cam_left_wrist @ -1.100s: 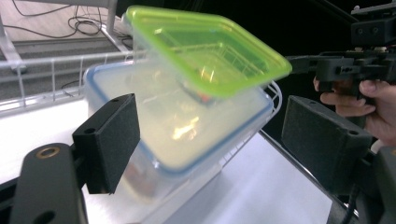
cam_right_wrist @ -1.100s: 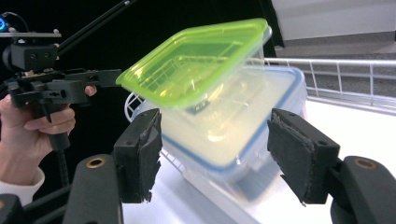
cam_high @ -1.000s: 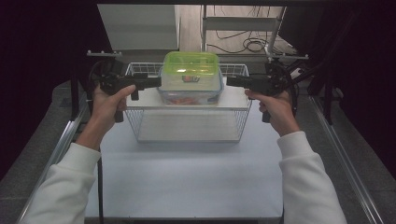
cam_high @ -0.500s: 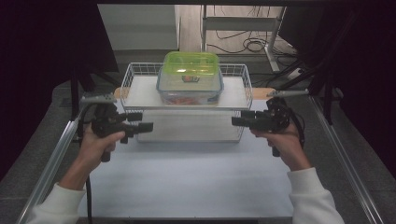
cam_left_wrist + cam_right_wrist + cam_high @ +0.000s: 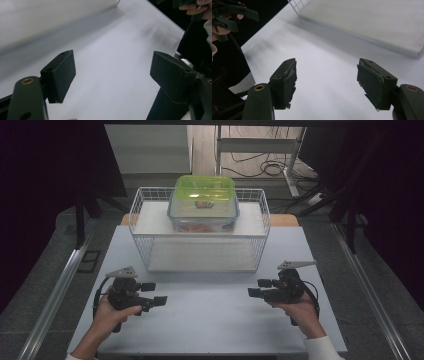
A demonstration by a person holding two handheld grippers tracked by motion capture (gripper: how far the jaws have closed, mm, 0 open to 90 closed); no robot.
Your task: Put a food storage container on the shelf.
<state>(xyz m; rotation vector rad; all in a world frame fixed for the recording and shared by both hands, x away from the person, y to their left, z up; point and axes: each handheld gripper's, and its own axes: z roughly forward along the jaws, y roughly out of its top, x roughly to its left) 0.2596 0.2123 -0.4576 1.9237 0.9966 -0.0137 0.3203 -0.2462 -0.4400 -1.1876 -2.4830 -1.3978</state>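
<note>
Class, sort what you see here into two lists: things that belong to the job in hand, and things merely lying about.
Job in hand:
green-lidded container
wire basket
left tool
right tool

Lying about:
floor cables
desk frame

Wire basket [image 5: 145,232] white-coated metal; container [image 5: 203,210] clear plastic, glossy green lid [image 5: 204,188]; table [image 5: 210,315] matt.

Room's dark at both sides, w/ grey floor [image 5: 45,270] round the white table [image 5: 210,320]. Behind: pale wall panel [image 5: 150,150], table legs, cables [image 5: 260,167] on wood floor.
</note>
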